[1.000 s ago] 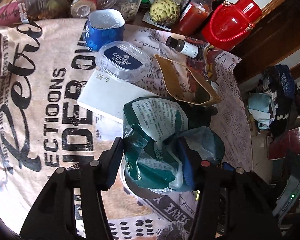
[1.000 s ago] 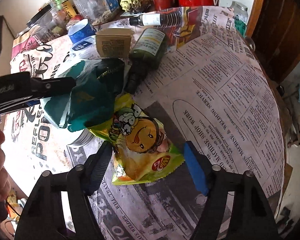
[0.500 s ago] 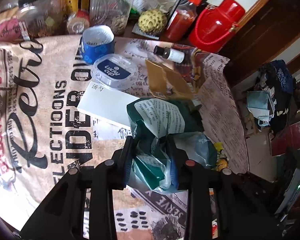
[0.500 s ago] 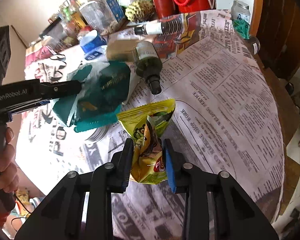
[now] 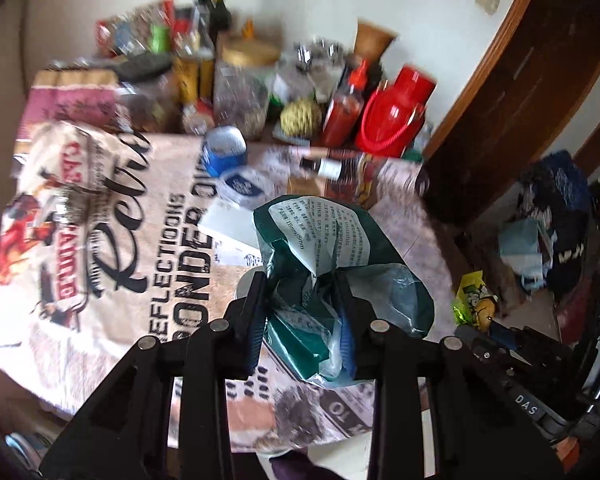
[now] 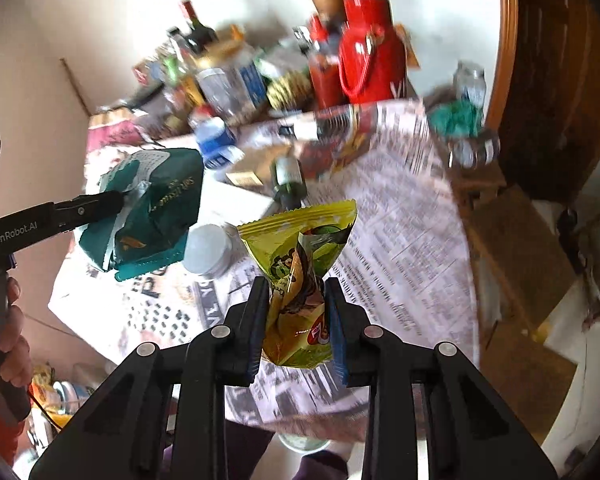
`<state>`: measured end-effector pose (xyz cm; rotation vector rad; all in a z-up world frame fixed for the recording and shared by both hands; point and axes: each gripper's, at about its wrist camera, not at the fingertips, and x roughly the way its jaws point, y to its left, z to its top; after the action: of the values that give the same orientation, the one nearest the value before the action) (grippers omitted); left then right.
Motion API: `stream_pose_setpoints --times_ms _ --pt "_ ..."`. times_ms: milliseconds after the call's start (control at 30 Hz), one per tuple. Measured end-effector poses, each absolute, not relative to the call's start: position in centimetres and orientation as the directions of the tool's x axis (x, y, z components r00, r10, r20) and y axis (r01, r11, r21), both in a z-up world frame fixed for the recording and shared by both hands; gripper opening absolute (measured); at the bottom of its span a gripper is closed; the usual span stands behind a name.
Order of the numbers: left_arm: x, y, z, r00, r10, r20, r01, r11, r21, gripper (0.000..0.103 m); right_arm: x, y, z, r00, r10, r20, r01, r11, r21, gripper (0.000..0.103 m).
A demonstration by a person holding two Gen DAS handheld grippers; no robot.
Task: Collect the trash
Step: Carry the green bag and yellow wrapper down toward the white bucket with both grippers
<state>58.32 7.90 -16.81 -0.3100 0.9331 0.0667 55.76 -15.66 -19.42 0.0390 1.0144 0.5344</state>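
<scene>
My left gripper is shut on a crumpled dark green packet and holds it lifted above the table. The same packet shows in the right wrist view, pinched by the left gripper. My right gripper is shut on a yellow-green snack wrapper, also lifted off the table. That wrapper shows at the right in the left wrist view.
The table is covered with printed newspaper cloth. On it lie a dark green bottle, a blue cup, a lidded tub, a white box and a round white lid. Jars, a sauce bottle and a red jug crowd the back. Clutter lies on the floor at the right.
Both grippers have lifted and pulled back from the table with their packets. One second ago both were open around them; they have closed since.
</scene>
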Motion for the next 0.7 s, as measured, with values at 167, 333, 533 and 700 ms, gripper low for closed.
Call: stream_pose_setpoints --times_ms 167,333,533,700 --pt "52.7 5.7 -12.1 0.696 -0.003 -0.718 -0.228 0.947 -0.225 0.031 52.7 -17.8 -15.8 0.466 0.482 -0.742 -0.458 0.849 0.264 0.026" --pt "47.3 3.9 -8.7 0.754 0.029 -0.656 -0.236 0.944 -0.23 0.03 49.5 -19.3 -12.5 0.528 0.487 -0.696 -0.476 0.848 0.232 0.026" --pt "41.3 2.4 -5.8 0.807 0.062 -0.587 -0.215 0.957 -0.194 0.03 45.6 -20.0 -9.8 0.562 0.509 -0.652 -0.478 0.843 0.245 0.026" --pt "36.1 1.8 -5.0 0.826 0.076 -0.559 -0.187 0.971 -0.145 0.03 41.6 -20.1 -8.6 0.59 0.528 -0.611 -0.482 0.837 0.258 0.026"
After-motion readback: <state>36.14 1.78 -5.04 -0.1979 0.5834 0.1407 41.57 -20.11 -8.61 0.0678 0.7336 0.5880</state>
